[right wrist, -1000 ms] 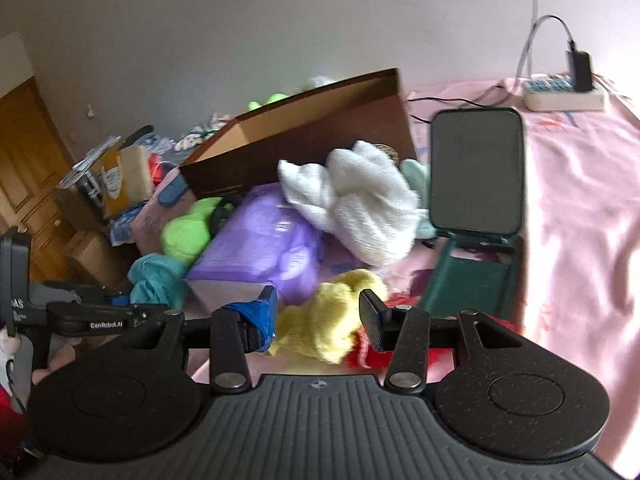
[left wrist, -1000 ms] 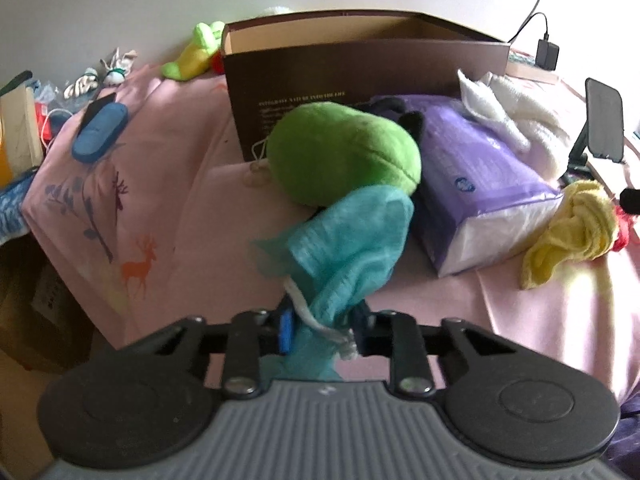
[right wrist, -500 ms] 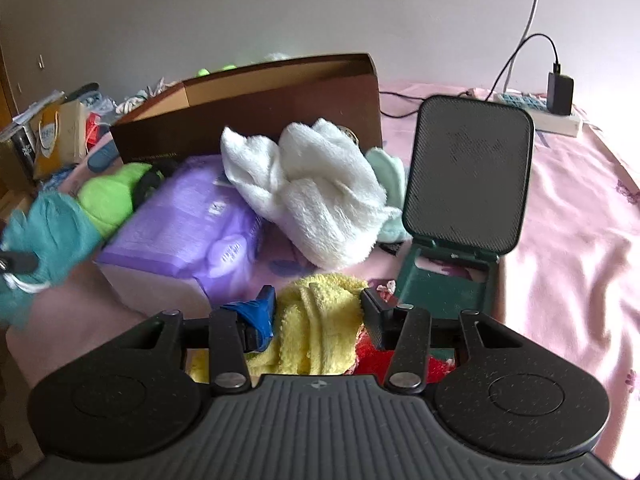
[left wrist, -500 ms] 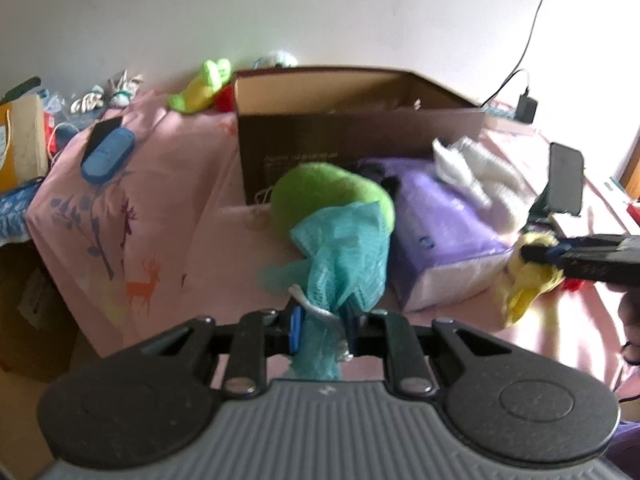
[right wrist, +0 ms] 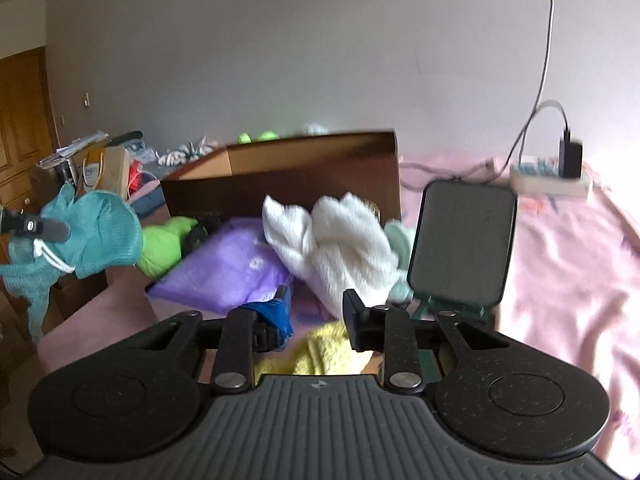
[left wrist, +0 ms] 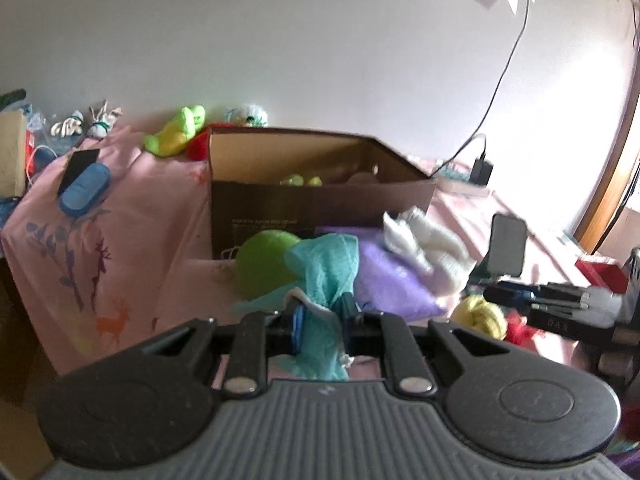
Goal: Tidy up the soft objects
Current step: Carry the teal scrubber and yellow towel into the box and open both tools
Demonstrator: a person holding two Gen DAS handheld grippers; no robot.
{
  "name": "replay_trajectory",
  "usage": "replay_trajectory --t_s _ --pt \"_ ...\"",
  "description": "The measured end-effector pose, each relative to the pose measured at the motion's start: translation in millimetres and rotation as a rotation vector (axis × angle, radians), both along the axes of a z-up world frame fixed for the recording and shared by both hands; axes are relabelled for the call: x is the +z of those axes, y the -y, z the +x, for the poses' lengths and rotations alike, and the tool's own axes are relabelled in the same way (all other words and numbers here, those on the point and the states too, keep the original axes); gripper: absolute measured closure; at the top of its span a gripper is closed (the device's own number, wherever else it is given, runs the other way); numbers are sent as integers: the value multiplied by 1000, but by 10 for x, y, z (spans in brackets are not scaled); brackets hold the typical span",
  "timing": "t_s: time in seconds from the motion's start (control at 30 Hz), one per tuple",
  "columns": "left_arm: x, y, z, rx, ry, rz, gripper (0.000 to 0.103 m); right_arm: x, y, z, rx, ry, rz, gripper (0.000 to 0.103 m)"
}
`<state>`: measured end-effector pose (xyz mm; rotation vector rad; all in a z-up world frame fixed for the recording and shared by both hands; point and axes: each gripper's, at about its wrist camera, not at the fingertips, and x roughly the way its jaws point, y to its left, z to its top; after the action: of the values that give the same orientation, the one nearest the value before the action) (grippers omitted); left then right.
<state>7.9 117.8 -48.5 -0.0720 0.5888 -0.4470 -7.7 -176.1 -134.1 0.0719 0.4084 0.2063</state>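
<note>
My left gripper (left wrist: pixel 320 320) is shut on a teal mesh cloth (left wrist: pixel 326 276) and holds it in the air in front of the bed. The cloth also shows at the left of the right wrist view (right wrist: pixel 92 236). My right gripper (right wrist: pixel 316 312) is open and empty, just above a yellow towel (right wrist: pixel 320 352) that also shows in the left wrist view (left wrist: pixel 482 314). An open brown cardboard box (left wrist: pixel 320 200) stands behind a green plush (left wrist: pixel 266 266), a purple tissue pack (left wrist: pixel 394 280) and a white towel (right wrist: pixel 340 240).
A dark phone stand (right wrist: pixel 462 244) stands right of the white towel. A power strip with a charger (right wrist: pixel 552 178) lies at the back right. A blue case (left wrist: pixel 84 188) and small toys (left wrist: pixel 176 132) lie on the pink bed cover (left wrist: pixel 120 220). Red fabric (left wrist: pixel 520 328) lies beside the yellow towel.
My left gripper has pulled back and risen with the teal cloth, so the box interior now shows. My right gripper has lifted slightly above the yellow towel, still open.
</note>
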Motion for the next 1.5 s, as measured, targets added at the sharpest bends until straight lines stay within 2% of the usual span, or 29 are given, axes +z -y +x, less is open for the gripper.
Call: replay_trajectory --t_s 0.1,0.17,0.37,0.57,0.6,0.7,0.77,0.83,0.97,1.17,1.5 --pt "77 -11 -13 -10 26 -40 89 -25 -13 29 26 -29 -12 96" --pt "101 14 -13 -20 38 -36 89 -62 -37 53 7 -52 -31 90" --pt "28 79 -3 -48 15 -53 89 -207 17 249 -39 -207 6 85" --pt "-8 335 -25 -138 17 -62 89 -254 -29 361 -29 -231 38 81" --pt "-9 372 -24 -147 19 -63 89 -261 -41 370 -18 -227 29 81" --pt "-37 447 3 -155 14 -57 89 -251 -58 336 -5 -197 -2 91" --pt "-64 471 26 -156 0 -54 89 -220 -63 269 5 -159 -20 101" --pt "-87 492 42 -156 -11 -49 89 -182 -67 201 24 -121 -27 103" --pt "-78 511 71 -153 -17 -51 89 -59 -67 101 39 -41 -13 103" --pt "36 519 92 -164 5 -79 89 180 60 115 42 25 112 103" --pt "401 559 400 -141 101 -81 89 713 146 497 87 109 174 103"
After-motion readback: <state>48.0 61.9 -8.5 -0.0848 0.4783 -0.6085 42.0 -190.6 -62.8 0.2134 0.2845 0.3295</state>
